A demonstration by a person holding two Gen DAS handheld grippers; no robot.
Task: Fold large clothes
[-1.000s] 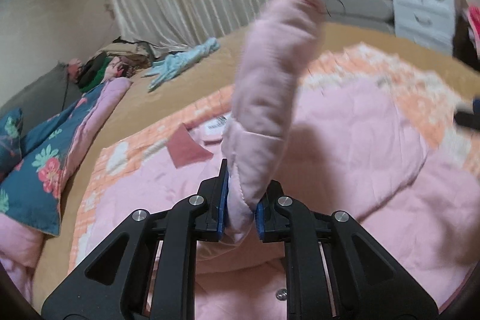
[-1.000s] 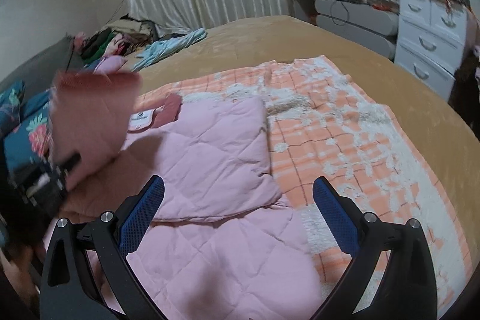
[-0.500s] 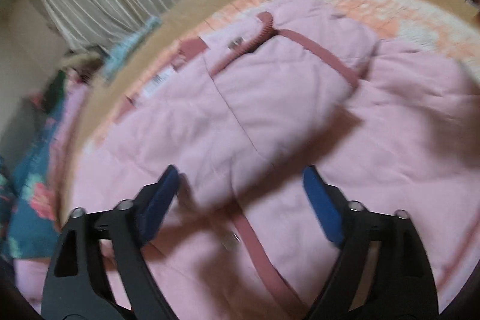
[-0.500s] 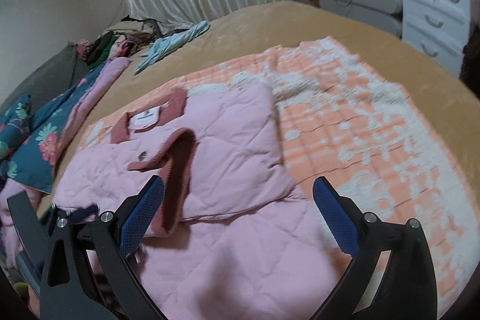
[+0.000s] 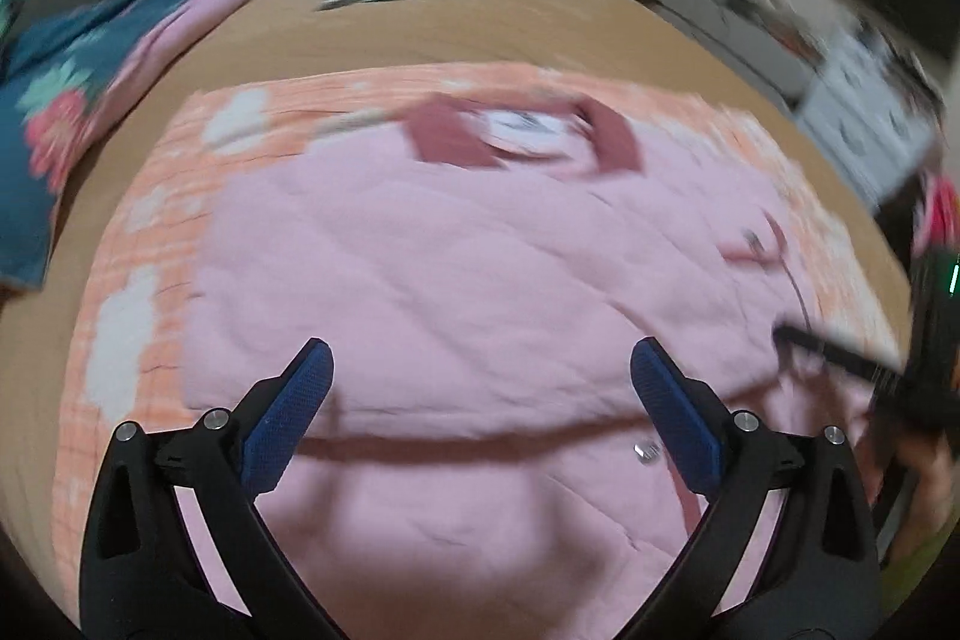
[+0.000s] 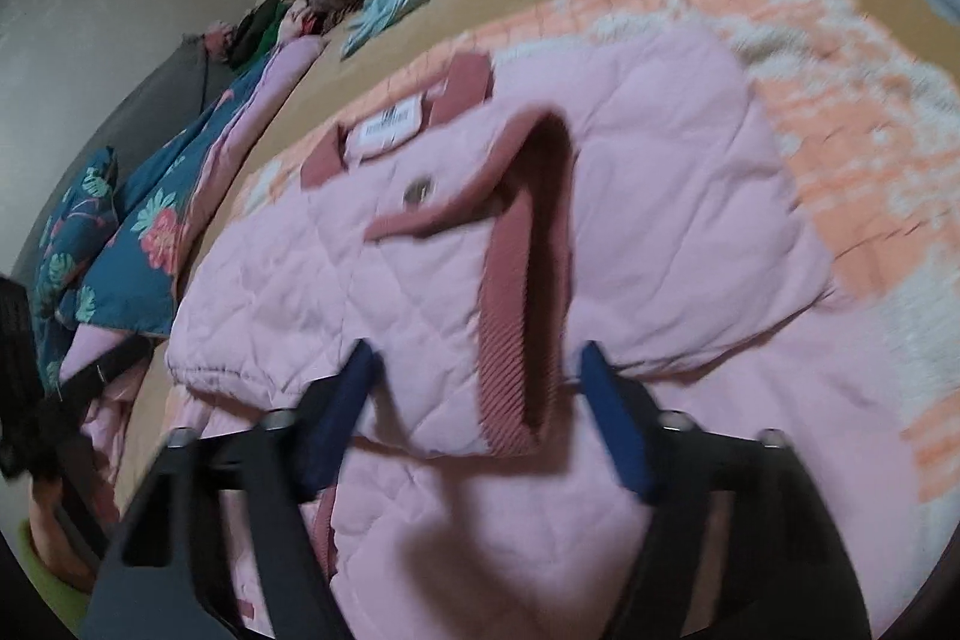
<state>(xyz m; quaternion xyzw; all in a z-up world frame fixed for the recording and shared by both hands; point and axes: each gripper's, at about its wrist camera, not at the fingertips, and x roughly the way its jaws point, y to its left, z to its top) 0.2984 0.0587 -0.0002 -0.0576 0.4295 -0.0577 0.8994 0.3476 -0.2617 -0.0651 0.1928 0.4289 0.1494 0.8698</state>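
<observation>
Tan bed: pink quilted jacket (image 5: 456, 268) sleeve now folded in; left gripper (image 5: 480, 412) released, right gripper (image 6: 480, 418) wide, both empty.

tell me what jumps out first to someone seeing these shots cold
A big pink quilted jacket fills the middle of both views, spread on an orange-and-white checked blanket over the tan bed. Its dark rose ribbed cuff lies folded across the front, right between the open blue-padded fingers of the right gripper. The left gripper hangs open above the jacket's lower half.
</observation>
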